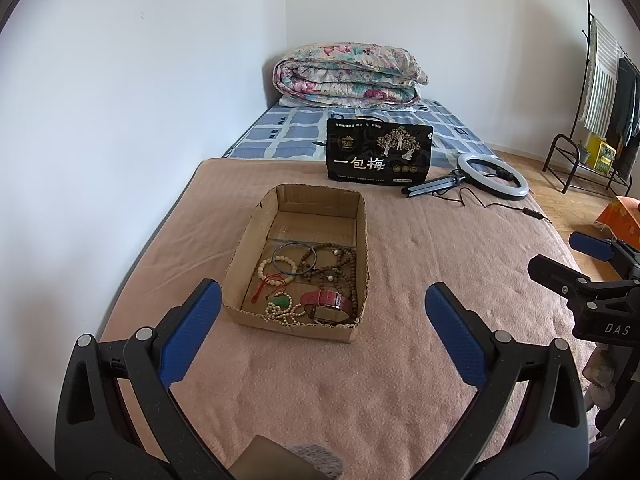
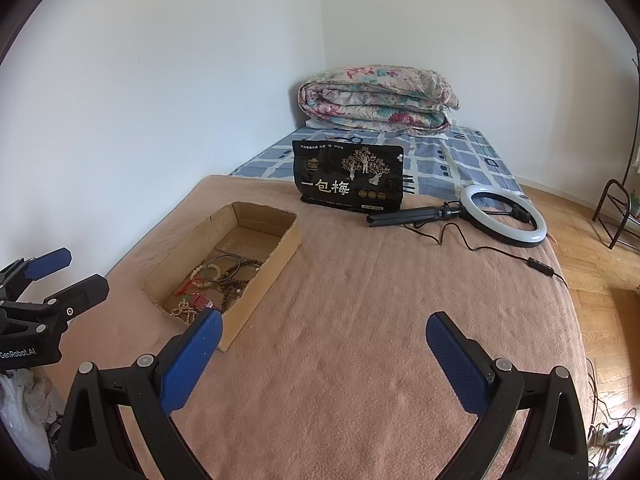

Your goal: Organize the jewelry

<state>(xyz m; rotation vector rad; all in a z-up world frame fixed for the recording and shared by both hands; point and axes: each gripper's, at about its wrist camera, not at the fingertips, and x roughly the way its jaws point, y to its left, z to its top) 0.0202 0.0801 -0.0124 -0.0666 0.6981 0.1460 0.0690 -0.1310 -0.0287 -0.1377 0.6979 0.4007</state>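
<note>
An open cardboard box (image 1: pixel 244 248) sits on the pink blanket; it also shows in the right wrist view (image 2: pixel 276 256). Inside lie a red-strap watch (image 1: pixel 326 300), brown bead strings (image 1: pixel 336 264), a cream bead bracelet (image 1: pixel 276 266), a dark bangle (image 1: pixel 294 258), a green pendant (image 1: pixel 282 301) and a white bead strand (image 1: pixel 280 312). My left gripper (image 1: pixel 322 312) is open and empty just in front of the box. My right gripper (image 2: pixel 324 338) is open and empty, over the blanket to the right of the box.
A black snack bag (image 1: pixel 378 150) stands behind the box. A ring light on a folded tripod (image 1: pixel 492 178) lies at the back right with its cable. A folded floral quilt (image 1: pixel 348 74) lies at the bed's far end. A clothes rack (image 1: pixel 600 92) stands on the wooden floor.
</note>
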